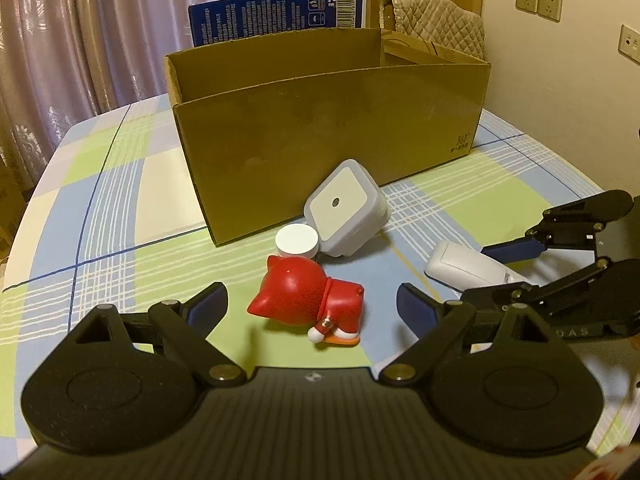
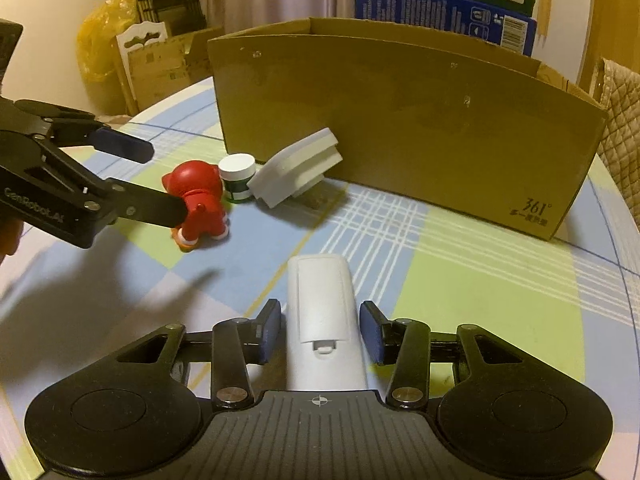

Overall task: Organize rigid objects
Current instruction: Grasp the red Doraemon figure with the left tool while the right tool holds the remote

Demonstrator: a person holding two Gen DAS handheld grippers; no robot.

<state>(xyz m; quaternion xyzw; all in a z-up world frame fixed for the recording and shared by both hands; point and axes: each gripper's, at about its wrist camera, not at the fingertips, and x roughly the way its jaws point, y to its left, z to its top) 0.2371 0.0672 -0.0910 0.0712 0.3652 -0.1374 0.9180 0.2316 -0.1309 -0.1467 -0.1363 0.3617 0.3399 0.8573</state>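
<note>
Checked tablecloth (image 1: pixel 100 200); cardboard box (image 1: pixel 320 128); curtain (image 1: pixel 80 20) behind.

Red figurine (image 1: pixel 308 300), white remote (image 2: pixel 322 316), brown box (image 1: pixel 328 128), blue-green-white plaid tablecloth (image 1: pixel 120 200).

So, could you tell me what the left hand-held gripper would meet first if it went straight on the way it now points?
Most likely the red toy figure, lying on its side between and just ahead of the open left hand-held gripper. Beyond it stand the small white-capped jar and the cardboard box. Depth is hard to judge.
</note>
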